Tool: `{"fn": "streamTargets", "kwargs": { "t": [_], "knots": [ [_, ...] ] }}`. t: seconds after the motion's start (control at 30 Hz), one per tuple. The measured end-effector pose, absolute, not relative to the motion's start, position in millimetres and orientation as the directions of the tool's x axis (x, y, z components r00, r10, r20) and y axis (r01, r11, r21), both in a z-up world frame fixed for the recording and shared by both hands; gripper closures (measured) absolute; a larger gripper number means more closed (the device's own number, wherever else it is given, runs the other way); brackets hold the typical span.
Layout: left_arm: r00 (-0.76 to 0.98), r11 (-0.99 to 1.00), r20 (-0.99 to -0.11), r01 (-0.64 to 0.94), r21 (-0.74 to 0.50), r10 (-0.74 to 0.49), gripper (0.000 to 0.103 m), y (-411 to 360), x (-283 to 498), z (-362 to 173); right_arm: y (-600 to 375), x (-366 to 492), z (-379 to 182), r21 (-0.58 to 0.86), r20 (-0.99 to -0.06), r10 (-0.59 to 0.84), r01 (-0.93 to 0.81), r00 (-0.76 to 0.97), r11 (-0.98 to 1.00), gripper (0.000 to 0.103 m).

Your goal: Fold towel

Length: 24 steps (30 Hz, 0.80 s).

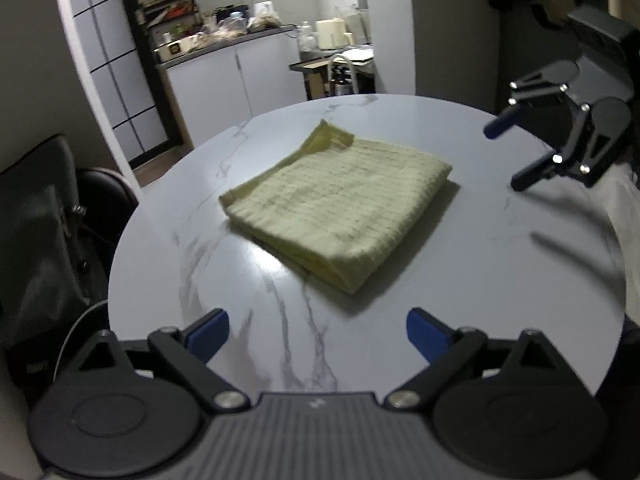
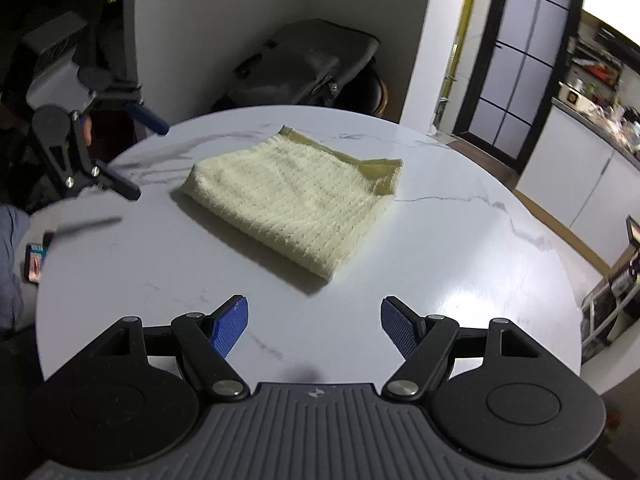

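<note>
Yellow waffle towel [image 1: 336, 204] already sits folded on the marble table [image 1: 480, 264], both left tongs [image 1: 318, 330] and right tongs [image 2: 314, 320] wide open, empty, so probably just back away.

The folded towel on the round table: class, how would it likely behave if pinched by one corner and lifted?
The towel is soft, waffle-textured cloth in stacked layers, so it would probably droop and unfold. It looks light. On the glossy marble-look table, a push would likely slide or bunch it.
</note>
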<state>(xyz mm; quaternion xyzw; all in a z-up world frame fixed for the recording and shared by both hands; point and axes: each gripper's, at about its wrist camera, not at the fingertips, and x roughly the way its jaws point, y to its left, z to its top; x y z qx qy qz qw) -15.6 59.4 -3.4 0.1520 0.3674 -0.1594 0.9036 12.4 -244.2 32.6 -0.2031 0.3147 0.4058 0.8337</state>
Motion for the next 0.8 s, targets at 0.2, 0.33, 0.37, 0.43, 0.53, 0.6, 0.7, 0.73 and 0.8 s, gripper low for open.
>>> {"fn": "streamTargets", "kwargs": {
  "t": [0.2,0.33,0.37,0.43,0.53,0.6,0.7,0.73,0.8],
  "knots": [
    [0.721,0.942,-0.682,0.301,0.151,-0.121,0.0,54,-37,-2,-252,3,33,-0.001,-0.686,0.563,-0.774,0.461,0.633,0.025],
    [0.743,0.961,-0.666,0.227,0.159,-0.066,0.0,40,-39,-5,-254,-9,32,-0.026,-0.67,0.546,-0.751,0.504,0.66,0.025],
    [0.754,0.962,-0.654,0.218,0.165,-0.059,0.0,35,-40,-6,-254,-11,32,-0.029,-0.666,0.546,-0.749,0.508,0.661,0.025],
    [0.76,0.962,-0.646,0.22,0.158,-0.068,0.0,30,-42,-7,-255,-14,32,-0.035,-0.654,0.54,-0.734,0.53,0.678,0.025],
    [0.771,0.967,-0.636,0.191,0.167,-0.043,0.0,20,-41,-7,-256,-16,32,-0.017,-0.646,0.546,-0.725,0.534,0.689,0.025],
    [0.78,0.977,-0.626,0.141,0.162,-0.009,0.0,15,-40,-7,-256,-17,31,-0.021,-0.644,0.543,-0.722,0.539,0.691,0.025],
    [0.786,0.985,-0.617,0.076,0.157,0.037,0.0,13,-39,-8,-257,-16,29,-0.015,-0.648,0.533,-0.708,0.544,0.706,0.025],
    [0.785,0.985,-0.618,0.067,0.157,0.045,0.0,12,-38,-9,-259,-14,29,0.013,-0.647,0.537,-0.696,0.541,0.718,0.025],
    [0.782,0.987,-0.621,0.055,0.152,0.052,0.0,9,-39,-11,-261,-14,29,0.035,-0.638,0.533,-0.671,0.555,0.74,0.025]
  ]
}}
